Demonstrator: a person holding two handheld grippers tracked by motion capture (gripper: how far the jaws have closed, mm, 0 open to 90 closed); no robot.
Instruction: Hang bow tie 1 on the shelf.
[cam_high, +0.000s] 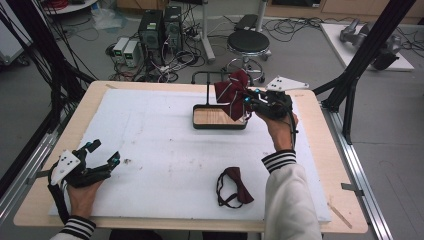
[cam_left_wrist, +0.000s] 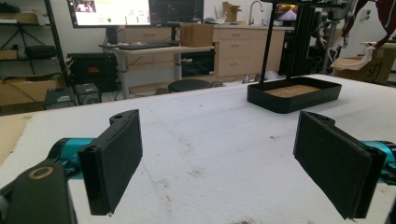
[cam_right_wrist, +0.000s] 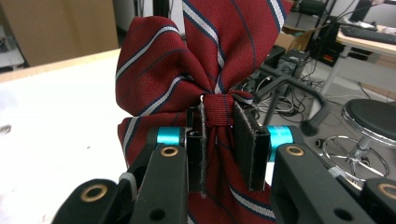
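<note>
Right gripper (cam_right_wrist: 218, 154): jaws pinched on the knot of the striped bow tie (cam_right_wrist: 196, 60), held in the air just above the tray (cam_high: 220, 125), beside its stand (cam_high: 207, 82).
Left gripper (cam_left_wrist: 219, 158): jaws spread, nothing between them, resting near the left table edge.
Second bow tie (cam_high: 234, 187): flat on the white mat (cam_high: 150, 150), strap looped, well apart from the tray.
Risk, slip: the grip is on the narrow knot alone; a jerk could let the silk slide out.
Risk, snag: the hanging wings may catch the stand's bar and tip the tray.
Risk, miss: a release off-centre would likely drape the tie over the tray rim.

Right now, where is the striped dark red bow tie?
In the high view, the striped dark red bow tie hangs clamped in the right gripper, above the black wooden-floored tray.
</note>
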